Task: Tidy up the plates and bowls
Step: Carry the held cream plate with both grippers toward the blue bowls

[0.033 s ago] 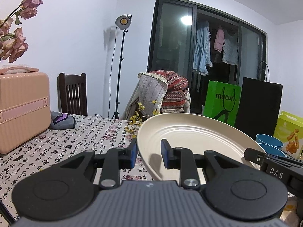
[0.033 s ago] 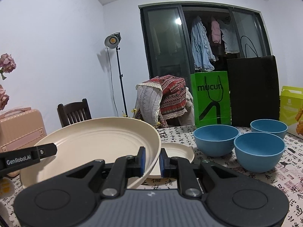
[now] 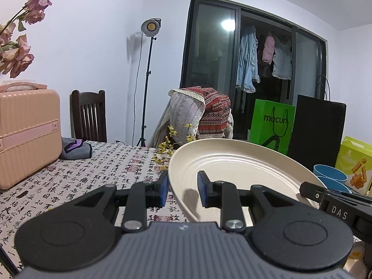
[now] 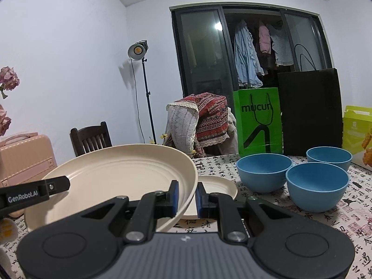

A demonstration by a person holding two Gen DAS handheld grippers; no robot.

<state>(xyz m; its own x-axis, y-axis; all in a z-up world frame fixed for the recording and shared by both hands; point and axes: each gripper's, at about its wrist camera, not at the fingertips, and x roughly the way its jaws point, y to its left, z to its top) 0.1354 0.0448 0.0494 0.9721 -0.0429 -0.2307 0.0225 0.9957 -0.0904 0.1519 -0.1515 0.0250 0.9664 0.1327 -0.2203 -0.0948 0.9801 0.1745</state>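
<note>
Both grippers, left gripper (image 3: 181, 188) and right gripper (image 4: 186, 197), are clamped on the cream plate's (image 4: 121, 174) opposite rims (nothing has shifted since earlier).

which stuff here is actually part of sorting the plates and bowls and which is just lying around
Part of the job: large cream plate, gripped at opposite rims by left tongs and right tongs; small cream plate; three blue bowls.

Just lying about: pink suitcase, green bag, dried flowers, grey pouch.

Even bright light; studio lamp (image 3: 151, 26) lit; fisheye-bent edges; sharp.
</note>
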